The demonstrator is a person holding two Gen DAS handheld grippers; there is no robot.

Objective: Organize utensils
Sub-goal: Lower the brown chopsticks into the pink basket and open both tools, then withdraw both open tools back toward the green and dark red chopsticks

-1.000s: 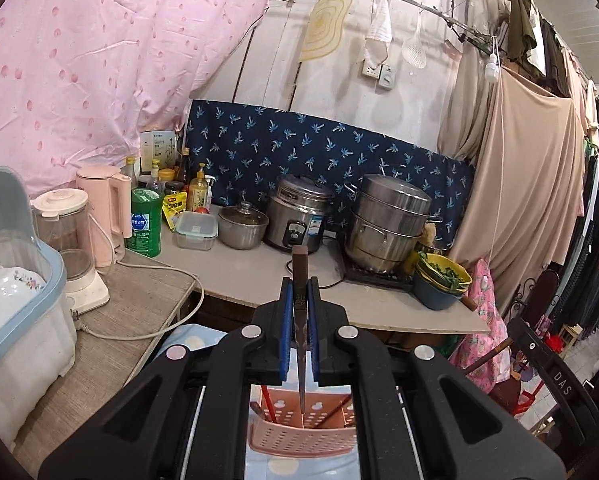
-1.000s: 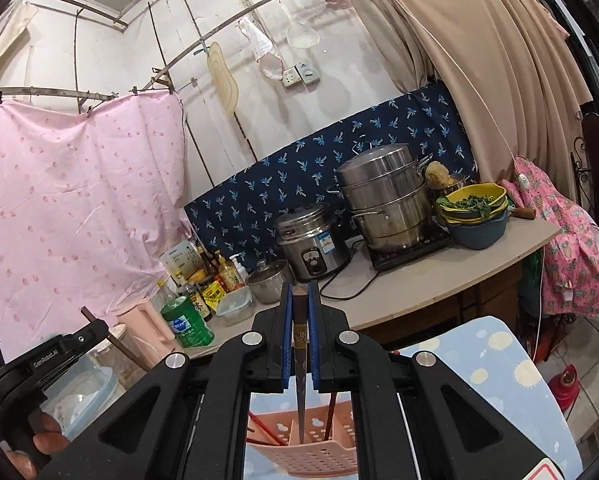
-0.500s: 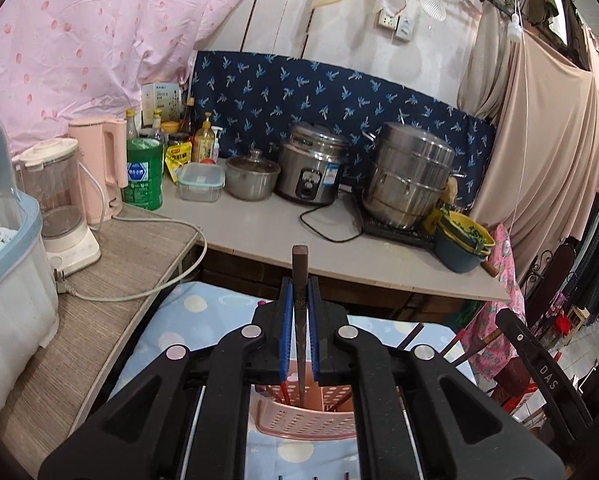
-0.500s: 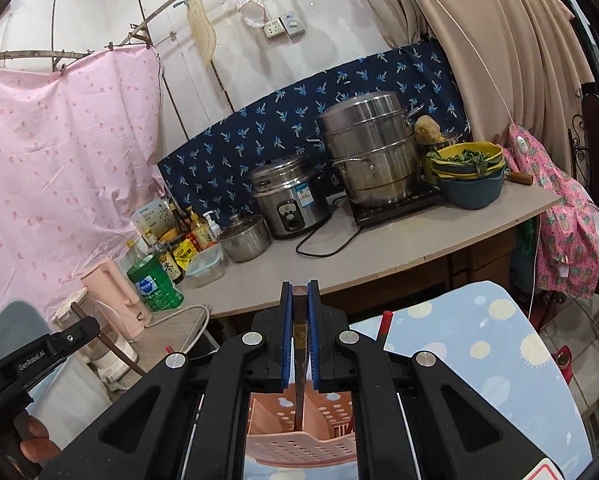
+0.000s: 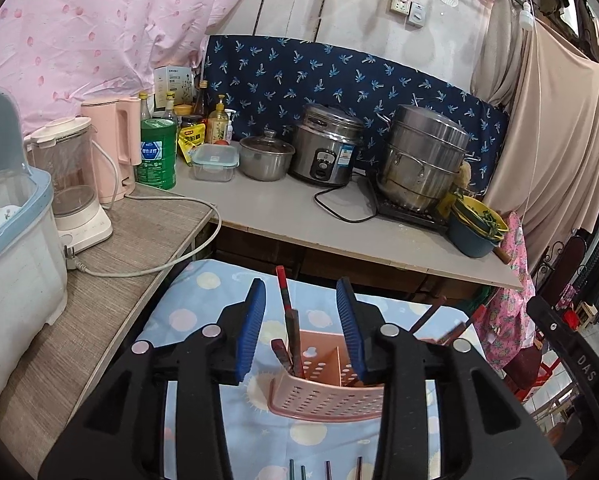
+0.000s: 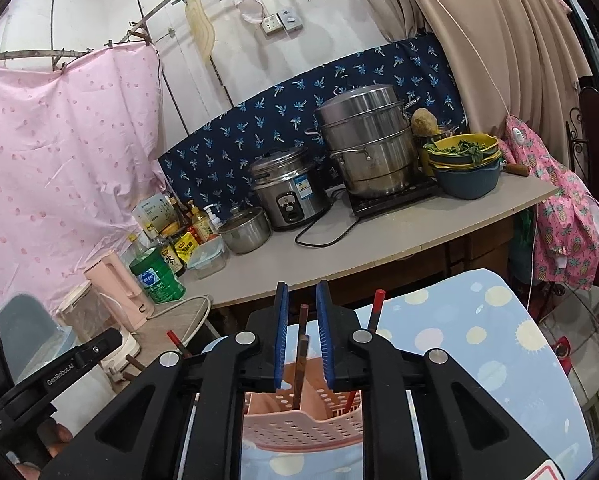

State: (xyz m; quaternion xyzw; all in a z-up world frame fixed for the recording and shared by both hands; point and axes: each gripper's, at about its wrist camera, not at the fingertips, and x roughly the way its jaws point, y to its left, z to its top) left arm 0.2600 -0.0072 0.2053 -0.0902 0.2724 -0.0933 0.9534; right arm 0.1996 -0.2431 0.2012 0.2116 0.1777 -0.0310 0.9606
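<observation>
A pink perforated utensil holder stands on the blue dotted cloth; it also shows in the right wrist view. My left gripper is open above it. Several red and brown chopsticks stand in the holder between the left fingers. My right gripper is open by a narrow gap, with brown chopsticks standing loose between the fingers and reaching into the holder. A red-tipped chopstick leans out to the right.
More chopstick ends lie on the cloth at the bottom edge. A counter behind holds a rice cooker, steamer pot, bowls and bottles. A blender and dish bin stand at left.
Both grippers lowered over the holder and opened. The chopsticks each held now stand in the holder, released.
</observation>
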